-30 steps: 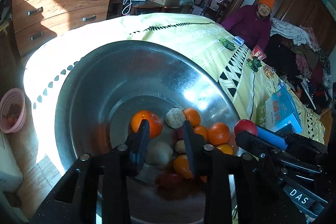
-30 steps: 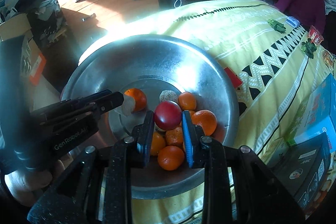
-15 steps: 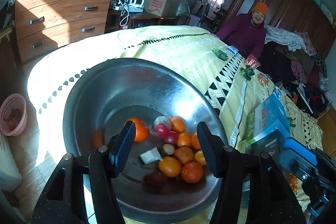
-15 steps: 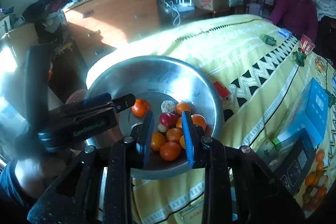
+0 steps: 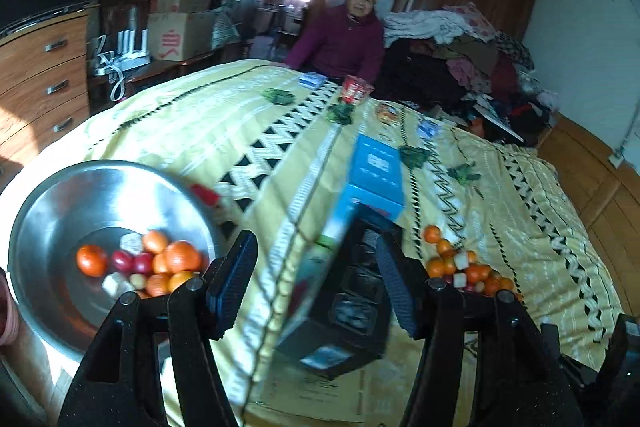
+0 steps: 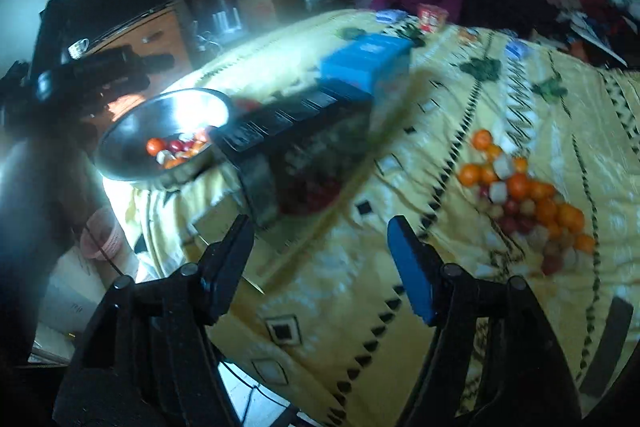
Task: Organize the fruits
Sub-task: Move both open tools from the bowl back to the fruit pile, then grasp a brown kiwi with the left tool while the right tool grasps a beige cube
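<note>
A steel bowl [image 5: 52, 195] at the bed's near left corner holds several oranges [image 5: 182, 255], red fruits and pale pieces; it also shows in the right wrist view [image 6: 132, 135]. A pile of loose fruit [image 5: 460, 267] lies on the yellow bedspread to the right, also seen in the right wrist view [image 6: 524, 191]. My left gripper [image 5: 316, 275] is open and empty, right of the bowl. My right gripper [image 6: 324, 259] is open and empty above the bedspread, left of the pile. The left gripper shows in the right wrist view [image 6: 104, 75] above the bowl.
A blue box [image 5: 376, 171] and a dark box [image 5: 344, 307] lie between the bowl and the pile. A person in an orange hat [image 5: 344, 39] sits at the far side. A wooden dresser [image 5: 40, 75] stands left. A pink basket [image 6: 104, 235] sits on the floor.
The right gripper let its red fruit into the bowl and opened wide. Both grippers pulled back from the bowl and swung right toward the fruit pile.
</note>
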### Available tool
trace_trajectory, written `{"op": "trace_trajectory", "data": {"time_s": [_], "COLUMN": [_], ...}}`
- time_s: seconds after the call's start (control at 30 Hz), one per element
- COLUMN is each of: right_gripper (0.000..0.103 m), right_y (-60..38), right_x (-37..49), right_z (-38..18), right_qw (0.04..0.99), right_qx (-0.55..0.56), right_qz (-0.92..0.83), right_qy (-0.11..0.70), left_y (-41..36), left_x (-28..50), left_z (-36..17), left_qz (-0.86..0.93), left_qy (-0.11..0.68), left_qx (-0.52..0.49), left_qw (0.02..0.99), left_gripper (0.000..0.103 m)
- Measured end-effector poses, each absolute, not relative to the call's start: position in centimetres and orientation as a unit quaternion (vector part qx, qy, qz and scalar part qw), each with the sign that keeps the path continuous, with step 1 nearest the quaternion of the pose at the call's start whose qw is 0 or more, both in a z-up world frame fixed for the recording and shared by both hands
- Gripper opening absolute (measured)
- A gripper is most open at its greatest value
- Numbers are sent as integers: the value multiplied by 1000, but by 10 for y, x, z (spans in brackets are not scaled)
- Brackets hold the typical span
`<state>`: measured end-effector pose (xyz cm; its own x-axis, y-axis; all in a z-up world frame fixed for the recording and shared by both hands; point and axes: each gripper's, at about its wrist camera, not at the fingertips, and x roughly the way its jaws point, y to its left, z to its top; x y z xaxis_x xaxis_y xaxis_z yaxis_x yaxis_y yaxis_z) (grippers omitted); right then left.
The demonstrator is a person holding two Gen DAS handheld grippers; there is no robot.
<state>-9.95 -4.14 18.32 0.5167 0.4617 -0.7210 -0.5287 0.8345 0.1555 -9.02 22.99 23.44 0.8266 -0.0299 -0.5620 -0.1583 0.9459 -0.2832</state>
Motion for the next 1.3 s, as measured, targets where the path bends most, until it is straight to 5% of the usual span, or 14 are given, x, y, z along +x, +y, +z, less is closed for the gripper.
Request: {"op": "trace_trajectory", "data": {"time_s": [0.4,0.6,1.1,1.3], "right_gripper": [68,61,61,60], "right_y": [-213,-247,-274,-276], "right_x": [-106,-92,-80,-80], "right_z": [120,108,81,86], "right_qw": [870,868,858,862], "right_qx": [97,110,115,115], "right_qz": [148,139,151,146], "right_qy": [460,463,478,471], "left_y": [-4,-90,-138,-142], "left_x": [6,55,51,43], "left_z": [158,92,25,27], "left_qz": [-175,-250,-280,-276], "left_qy": [416,473,500,489], "left_qx": [-77,-52,-23,-2], "left_qw": [889,843,819,828], "left_gripper": [63,44,44,27]}}
